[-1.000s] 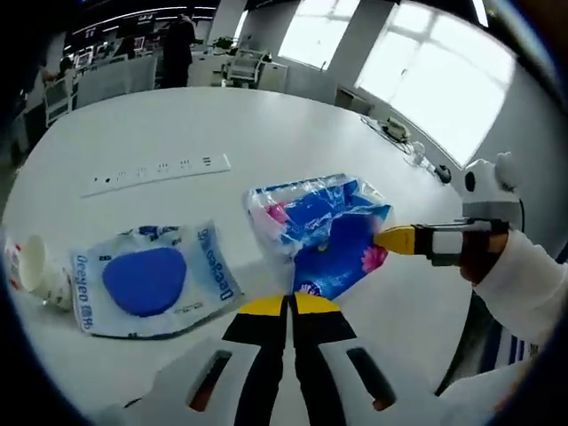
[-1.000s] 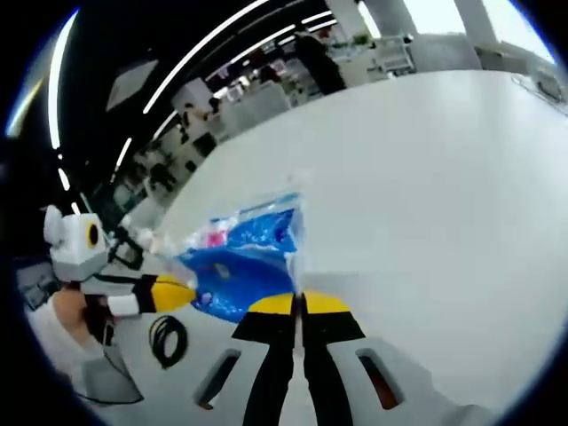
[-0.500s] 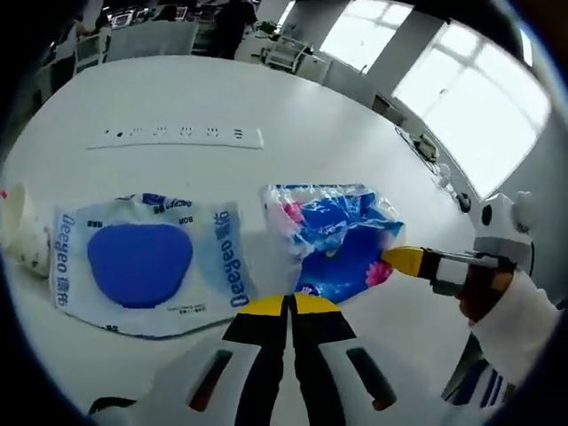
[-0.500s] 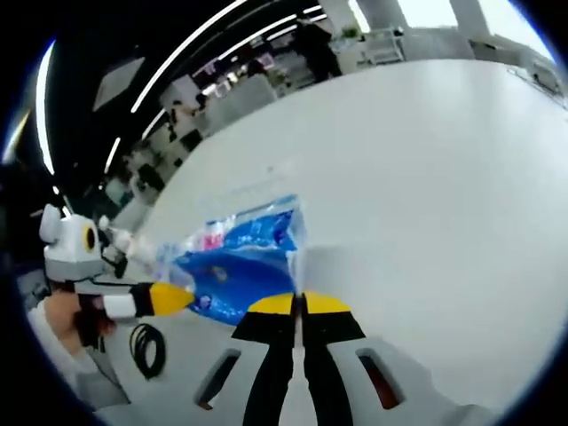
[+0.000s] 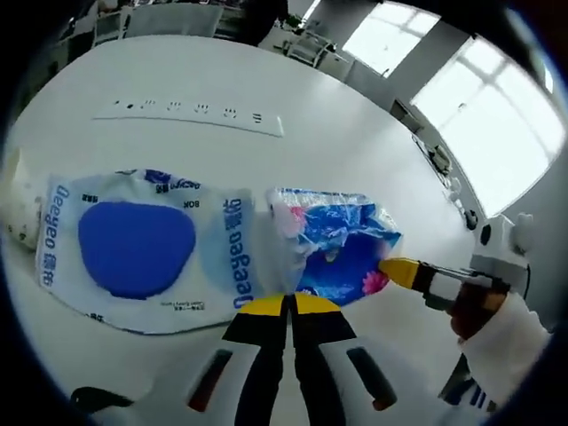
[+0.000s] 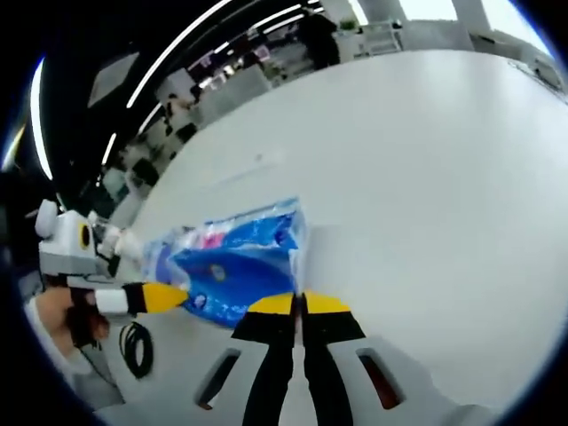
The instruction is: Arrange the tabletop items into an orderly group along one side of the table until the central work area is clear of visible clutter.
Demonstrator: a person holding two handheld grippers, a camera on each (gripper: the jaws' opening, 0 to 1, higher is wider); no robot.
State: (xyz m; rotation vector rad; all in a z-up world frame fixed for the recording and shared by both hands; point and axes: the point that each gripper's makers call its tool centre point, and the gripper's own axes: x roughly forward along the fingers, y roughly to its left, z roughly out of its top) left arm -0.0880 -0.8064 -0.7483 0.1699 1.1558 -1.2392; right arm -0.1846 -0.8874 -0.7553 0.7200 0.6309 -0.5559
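White and round, the office table (image 5: 337,133) carries a power strip (image 5: 191,114) at 11 o'clock. At centre lies the blue tissue pack (image 5: 333,240), soft, light, crinkly film that will likely sag. Both grippers pinch it at opposite edges: left gripper (image 5: 288,306) clamped on its near edge, right gripper (image 6: 297,306) on the far one. A white-and-blue wipes pack (image 5: 142,248) touches it at 9 o'clock.
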